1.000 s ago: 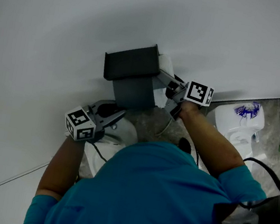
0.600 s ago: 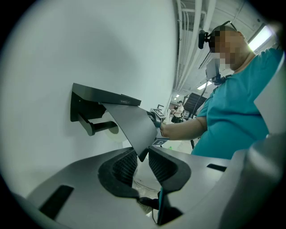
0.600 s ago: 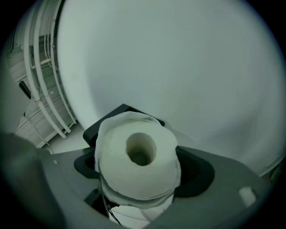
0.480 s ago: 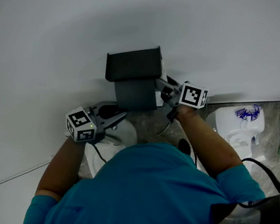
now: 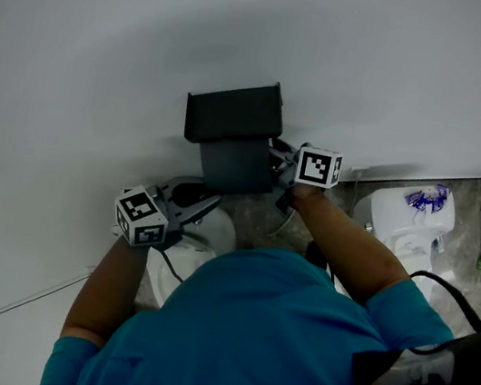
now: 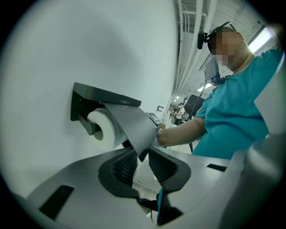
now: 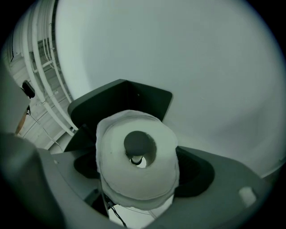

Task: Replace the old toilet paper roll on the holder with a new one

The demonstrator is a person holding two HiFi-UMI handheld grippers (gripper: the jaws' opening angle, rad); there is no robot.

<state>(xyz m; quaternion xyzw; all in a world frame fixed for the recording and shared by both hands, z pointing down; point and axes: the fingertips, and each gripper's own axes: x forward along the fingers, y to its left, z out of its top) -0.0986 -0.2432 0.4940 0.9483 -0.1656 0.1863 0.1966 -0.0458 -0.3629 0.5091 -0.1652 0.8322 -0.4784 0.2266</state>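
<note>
- left gripper (image 6: pixel 140 157) — fingers nearly closed, pinching the lower edge of the holder's grey cover flap (image 6: pixel 132 125) and holding it out from the wall, likely to keep the spindle reachable.
- toilet paper roll (image 7: pixel 134 181) — at 10 o'clock from those fingers, under the holder (image 5: pixel 233 114). Its long axis runs level along the wall, with its core on the spindle (image 7: pixel 137 142).
- right gripper (image 5: pixel 280 159) — at the holder's 3 o'clock, fingers spread wide and clamped on the roll's sides, probably to slide it along the spindle.
</note>
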